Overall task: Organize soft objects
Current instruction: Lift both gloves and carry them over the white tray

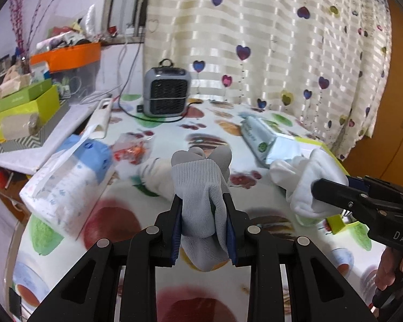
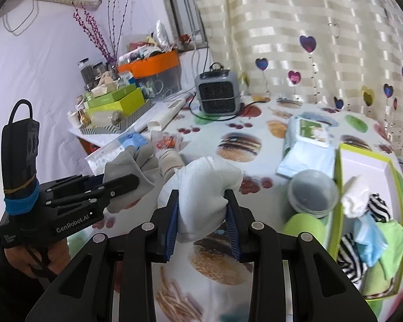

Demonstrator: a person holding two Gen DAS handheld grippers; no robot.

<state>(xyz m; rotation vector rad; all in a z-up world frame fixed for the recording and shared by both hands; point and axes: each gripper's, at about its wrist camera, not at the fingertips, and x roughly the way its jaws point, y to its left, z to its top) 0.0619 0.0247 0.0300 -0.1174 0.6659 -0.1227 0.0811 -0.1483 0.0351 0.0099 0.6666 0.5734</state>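
In the left wrist view my left gripper [image 1: 202,200] is shut on a grey knit glove [image 1: 201,177], which is pinched between the blue pads and held above the table. My right gripper [image 1: 321,189] comes in from the right, shut on a white glove [image 1: 303,171]. The right wrist view shows the same white glove [image 2: 204,182] squeezed between the right gripper [image 2: 201,194] pads, with the left gripper [image 2: 133,185] and its grey glove [image 2: 129,166] level with it on the left. A green-rimmed box [image 2: 368,153] at the right holds striped, blue, green and white cloths. A beige sock [image 2: 172,161] lies on the table.
The fruit-print tablecloth [image 1: 115,222] carries a grey fan heater [image 1: 166,91], a tissue pack [image 1: 67,182], a wipes pack [image 1: 258,139], a round lidded tub [image 2: 313,190] and a green cup [image 2: 303,225]. A cluttered shelf of boxes [image 1: 24,107] stands on the left. A curtain hangs behind.
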